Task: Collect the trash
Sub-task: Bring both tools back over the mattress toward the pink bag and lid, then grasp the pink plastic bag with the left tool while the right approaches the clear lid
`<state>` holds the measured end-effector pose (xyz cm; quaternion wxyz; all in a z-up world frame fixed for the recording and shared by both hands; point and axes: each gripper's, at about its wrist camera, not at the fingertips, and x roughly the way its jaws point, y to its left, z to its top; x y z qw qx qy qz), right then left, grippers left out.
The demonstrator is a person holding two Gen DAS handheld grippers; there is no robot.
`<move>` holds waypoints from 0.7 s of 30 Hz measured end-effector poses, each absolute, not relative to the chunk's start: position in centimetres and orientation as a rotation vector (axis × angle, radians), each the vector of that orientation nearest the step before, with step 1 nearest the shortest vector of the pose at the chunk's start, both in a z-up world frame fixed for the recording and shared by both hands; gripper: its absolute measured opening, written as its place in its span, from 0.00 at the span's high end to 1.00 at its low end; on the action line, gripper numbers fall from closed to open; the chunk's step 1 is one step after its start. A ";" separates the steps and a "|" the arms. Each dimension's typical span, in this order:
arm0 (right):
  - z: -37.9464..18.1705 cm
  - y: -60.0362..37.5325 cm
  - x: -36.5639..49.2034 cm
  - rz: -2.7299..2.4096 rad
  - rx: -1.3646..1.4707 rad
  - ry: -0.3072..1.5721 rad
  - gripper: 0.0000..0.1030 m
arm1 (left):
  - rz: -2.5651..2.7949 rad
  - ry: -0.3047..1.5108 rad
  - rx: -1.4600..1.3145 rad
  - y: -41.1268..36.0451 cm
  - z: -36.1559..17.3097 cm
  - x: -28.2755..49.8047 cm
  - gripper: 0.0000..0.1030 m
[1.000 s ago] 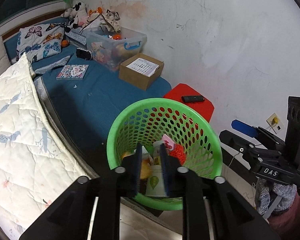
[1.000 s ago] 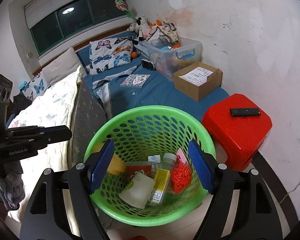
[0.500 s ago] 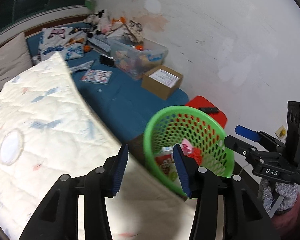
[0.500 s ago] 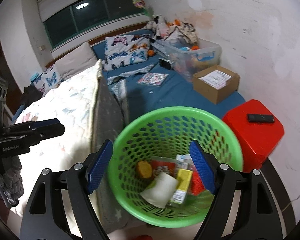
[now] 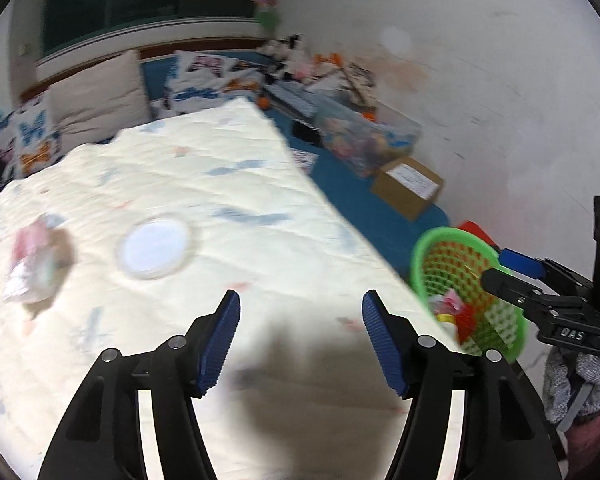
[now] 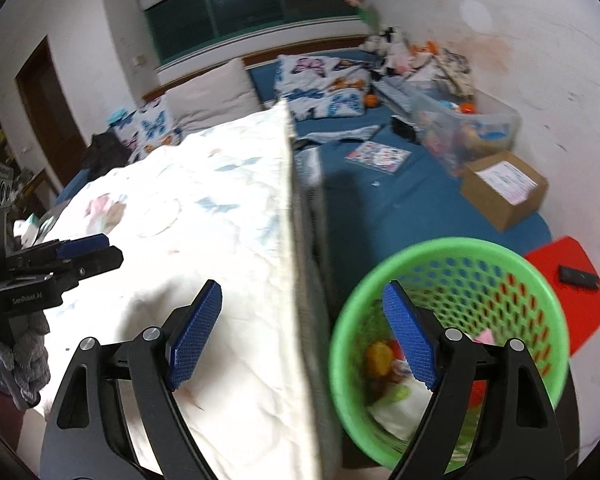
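A green mesh basket (image 6: 452, 242) stands on the floor beside the bed, with a yellow piece (image 6: 378, 354) and a white cup (image 6: 400, 404) among the trash inside. My right gripper (image 6: 302, 300) hovers over the quilt's edge and the basket's left rim; its jaws are opening, with nothing between them. My left gripper (image 5: 300, 312) hangs above the white quilt (image 5: 240, 208), jaws also opening and empty. On the quilt ahead of it lie a round white lid (image 5: 153, 249) and a crumpled pink-and-white wrapper (image 5: 32, 264). The basket (image 5: 452, 234) sits far right in the left wrist view.
A red stool (image 6: 548, 264) bearing a black remote (image 6: 578, 276) stands right of the basket. On the blue sheet (image 6: 400, 208) are a cardboard box (image 6: 504, 192), a clear storage bin (image 6: 468, 128) and a booklet (image 6: 380, 156). Pillows line the headboard.
Both views have swung left, from over the basket to over the quilt. The left jaws went from narrow to wide; the right jaws widened a little. The lid and wrapper came into view.
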<state>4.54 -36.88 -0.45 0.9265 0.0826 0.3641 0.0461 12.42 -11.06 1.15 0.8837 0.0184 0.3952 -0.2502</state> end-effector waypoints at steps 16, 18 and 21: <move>-0.8 -27.4 9.2 0.282 0.089 0.784 0.20 | -0.072 0.750 0.031 3.0 1.2 18.6 0.16; -0.9 -26.4 9.9 0.302 0.080 0.789 0.19 | -0.041 0.761 0.059 4.2 0.5 19.7 0.15; -1.1 -25.0 10.8 0.326 0.065 0.798 0.19 | -0.019 0.781 0.095 5.0 -0.4 21.1 0.15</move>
